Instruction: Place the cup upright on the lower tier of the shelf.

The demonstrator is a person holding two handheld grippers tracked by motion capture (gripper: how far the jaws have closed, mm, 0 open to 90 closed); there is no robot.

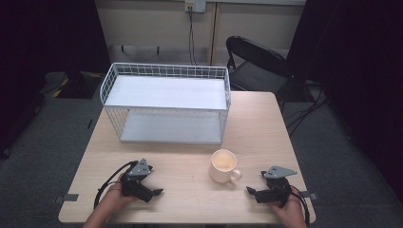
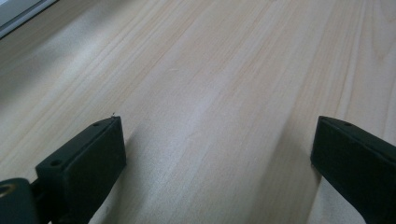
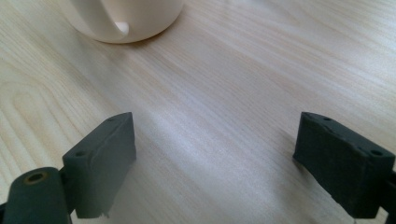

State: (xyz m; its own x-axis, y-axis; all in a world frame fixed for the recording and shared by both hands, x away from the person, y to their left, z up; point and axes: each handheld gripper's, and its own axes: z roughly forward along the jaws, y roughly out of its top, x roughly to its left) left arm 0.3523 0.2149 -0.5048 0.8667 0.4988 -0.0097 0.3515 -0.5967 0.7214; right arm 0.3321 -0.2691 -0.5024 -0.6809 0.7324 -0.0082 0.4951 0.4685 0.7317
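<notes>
A cream mug (image 1: pixel 223 166) stands upright on the wooden table (image 1: pixel 256 123), its handle turned toward the front right. Its base and handle show at the top of the right gripper view as the mug (image 3: pixel 126 18). My right gripper (image 1: pixel 253 192) rests low near the front right edge, a short way right of the mug, jaws wide apart and empty; in its own view the right gripper (image 3: pixel 215 140) holds only bare wood between the jaws. My left gripper (image 1: pixel 154 190) lies at the front left, open and empty, as the left gripper (image 2: pixel 217 140) also shows over bare wood.
A white wire two-tier shelf rack (image 1: pixel 166 102) stands at the back of the table, both tiers bare. A black folding chair (image 1: pixel 256 61) sits behind the table's far right corner. Dark curtains and cables flank the table.
</notes>
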